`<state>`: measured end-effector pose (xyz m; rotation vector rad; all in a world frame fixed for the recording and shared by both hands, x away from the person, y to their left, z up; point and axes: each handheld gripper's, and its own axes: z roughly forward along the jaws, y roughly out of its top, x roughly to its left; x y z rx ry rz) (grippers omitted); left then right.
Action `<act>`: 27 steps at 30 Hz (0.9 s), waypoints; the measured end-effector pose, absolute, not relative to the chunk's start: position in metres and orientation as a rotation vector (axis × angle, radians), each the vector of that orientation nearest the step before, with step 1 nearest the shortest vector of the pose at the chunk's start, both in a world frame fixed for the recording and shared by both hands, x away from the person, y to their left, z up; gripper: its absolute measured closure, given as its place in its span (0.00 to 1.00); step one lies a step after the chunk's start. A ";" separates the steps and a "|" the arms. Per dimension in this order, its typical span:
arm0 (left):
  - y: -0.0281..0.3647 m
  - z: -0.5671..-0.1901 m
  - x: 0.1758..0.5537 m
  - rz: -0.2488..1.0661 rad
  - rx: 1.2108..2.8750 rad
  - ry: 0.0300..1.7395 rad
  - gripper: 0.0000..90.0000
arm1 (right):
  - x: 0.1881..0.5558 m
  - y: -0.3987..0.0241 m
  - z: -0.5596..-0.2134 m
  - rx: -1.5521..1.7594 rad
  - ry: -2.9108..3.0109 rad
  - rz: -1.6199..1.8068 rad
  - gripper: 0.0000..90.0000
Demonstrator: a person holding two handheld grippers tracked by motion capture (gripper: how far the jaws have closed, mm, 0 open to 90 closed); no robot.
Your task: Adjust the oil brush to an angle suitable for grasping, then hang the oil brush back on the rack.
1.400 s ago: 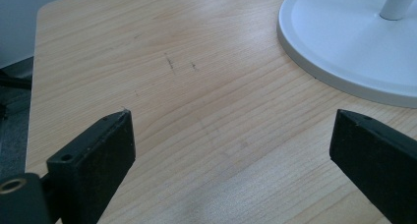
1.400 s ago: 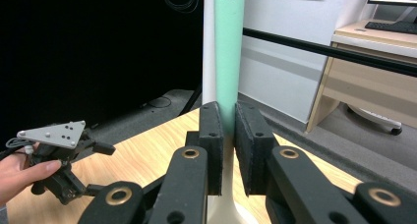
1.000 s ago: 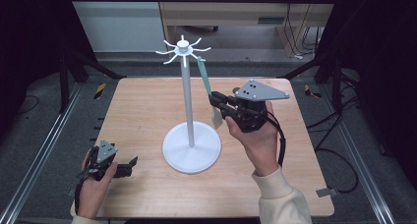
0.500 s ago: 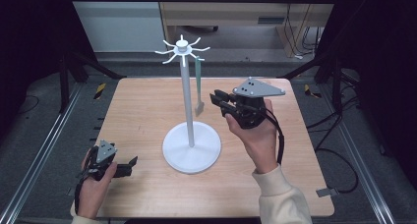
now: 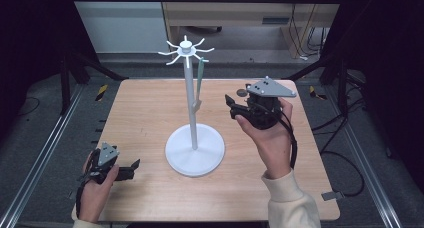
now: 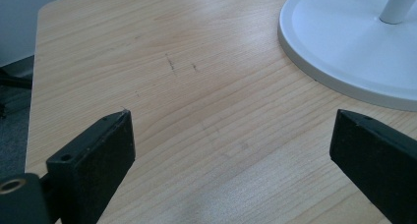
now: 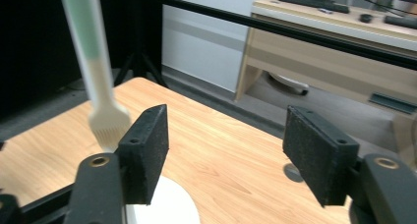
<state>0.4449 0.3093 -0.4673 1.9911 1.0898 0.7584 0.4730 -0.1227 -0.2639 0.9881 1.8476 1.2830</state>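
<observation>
Brush [image 5: 199, 83] released and swung upright, hanging from rack [image 5: 192, 113] hook near table [image 5: 150, 108] centre, right gripper [image 5: 231, 104] jaws just opened, empty beside it, left gripper [image 5: 131, 167] wide open, empty, near-left corner.

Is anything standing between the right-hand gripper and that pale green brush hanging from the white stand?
Nothing visible does. The right gripper, jaws just opened, faces the pale green brush hanging from the white stand across open air.
</observation>
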 end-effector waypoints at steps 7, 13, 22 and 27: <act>0.310 -0.467 0.445 0.757 1.988 1.089 0.03 | 0.479 -0.128 -0.270 0.959 1.824 1.201 0.17; 0.310 -0.466 0.444 0.758 1.980 1.088 0.03 | 0.486 -0.136 -0.277 0.974 1.819 1.179 0.10; 0.308 -0.466 0.445 0.775 1.975 1.086 0.03 | 0.486 -0.159 -0.277 1.021 1.794 1.214 0.09; 0.309 -0.466 0.445 0.783 1.978 1.087 0.03 | 0.490 -0.175 -0.279 1.065 1.794 1.240 0.09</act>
